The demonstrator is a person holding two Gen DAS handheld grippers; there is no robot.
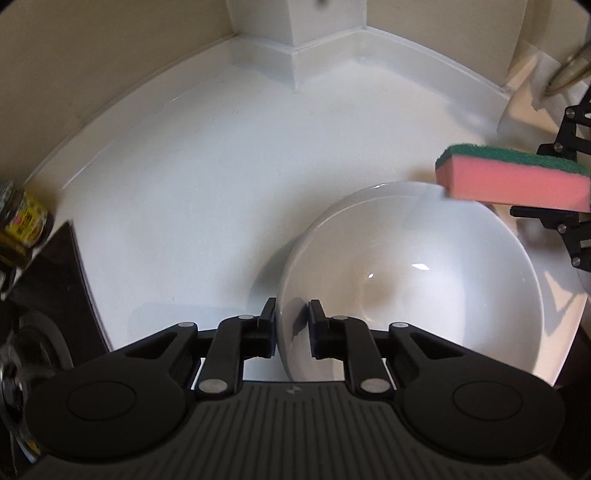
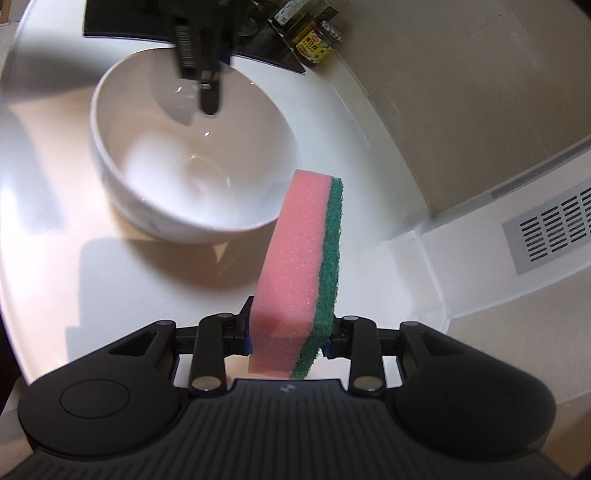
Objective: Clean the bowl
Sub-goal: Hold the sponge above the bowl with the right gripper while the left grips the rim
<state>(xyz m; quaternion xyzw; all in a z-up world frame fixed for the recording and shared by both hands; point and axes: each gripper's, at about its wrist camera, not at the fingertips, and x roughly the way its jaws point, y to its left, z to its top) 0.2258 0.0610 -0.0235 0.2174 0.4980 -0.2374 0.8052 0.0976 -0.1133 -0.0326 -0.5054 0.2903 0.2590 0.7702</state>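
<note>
Gripping the near rim of a glossy white bowl (image 1: 424, 280) on a white counter (image 1: 192, 192), the left gripper (image 1: 291, 328) steadies it; beyond, the right gripper (image 2: 288, 332) clamps a pink-and-green sponge (image 2: 303, 266).

A glossy white counter (image 1: 177, 192) curves around a corner, edged by a raised white lip where it meets beige walls (image 1: 92, 48). A square white post (image 1: 295, 22) stands in that corner. At one end a dark mat (image 2: 269, 55) lies on the counter, with small jars (image 2: 316, 42) beside it (one has a yellow label). A grey slotted vent (image 2: 554, 229) sits in the white panel near the wall. Light falls strongly from one side, casting hard-edged shadows across the shiny surface.
</note>
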